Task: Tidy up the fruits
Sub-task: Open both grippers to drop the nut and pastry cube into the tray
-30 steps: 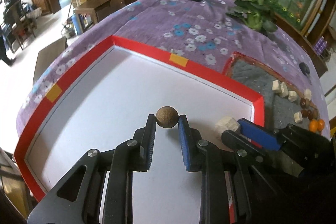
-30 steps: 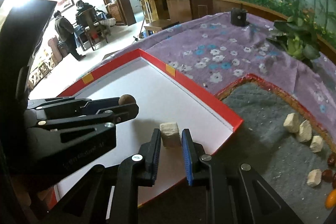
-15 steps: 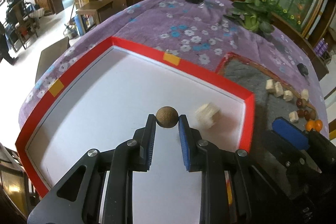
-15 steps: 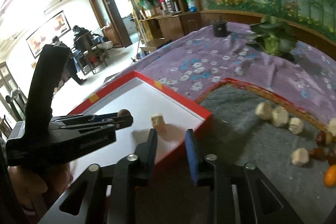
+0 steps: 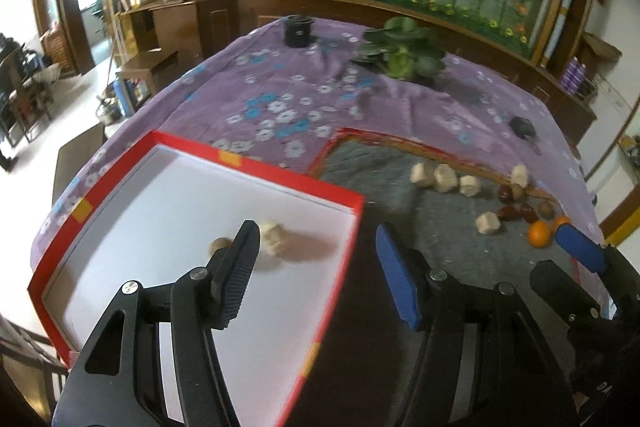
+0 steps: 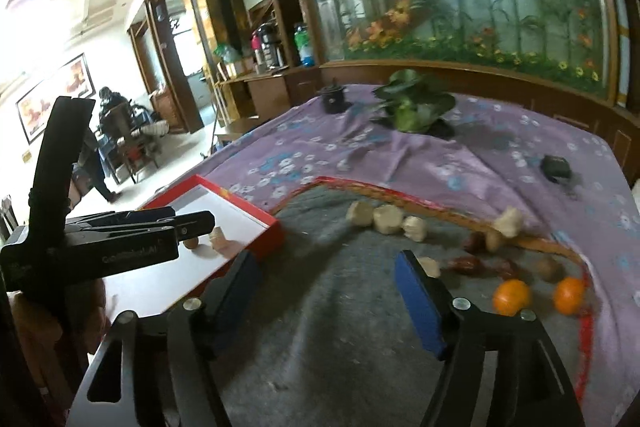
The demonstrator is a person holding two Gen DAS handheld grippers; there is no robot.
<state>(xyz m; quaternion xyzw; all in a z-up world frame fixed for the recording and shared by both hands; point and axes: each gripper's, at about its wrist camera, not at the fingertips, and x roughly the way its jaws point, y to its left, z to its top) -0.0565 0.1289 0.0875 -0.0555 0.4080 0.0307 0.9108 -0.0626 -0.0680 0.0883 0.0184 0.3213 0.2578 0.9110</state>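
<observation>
A red-rimmed white tray (image 5: pixel 256 169) holds a small brown round fruit (image 5: pixel 218 244) and a pale lumpy fruit (image 5: pixel 273 235); both also show in the right wrist view, the brown one (image 6: pixel 191 242) and the pale one (image 6: pixel 218 237). My left gripper (image 5: pixel 316 241) is open and empty, above the tray's right corner. My right gripper (image 6: pixel 326 269) is open and empty over the grey mat (image 6: pixel 340 327). Several pale fruits (image 6: pixel 386 219), dark red dates (image 6: pixel 466 263) and two oranges (image 6: pixel 512 297) lie on the mat.
A purple flowered cloth (image 5: pixel 304 99) covers the table. A green leafy plant (image 5: pixel 404 53), a black cup (image 5: pixel 298 31) and a small black object (image 5: pixel 522 127) sit at the back. The table's left edge drops to the floor.
Both grippers opened. The left let go of the brown fruit and the right let go of the pale fruit; both now lie in the tray. Both grippers have drawn back and swung right.
</observation>
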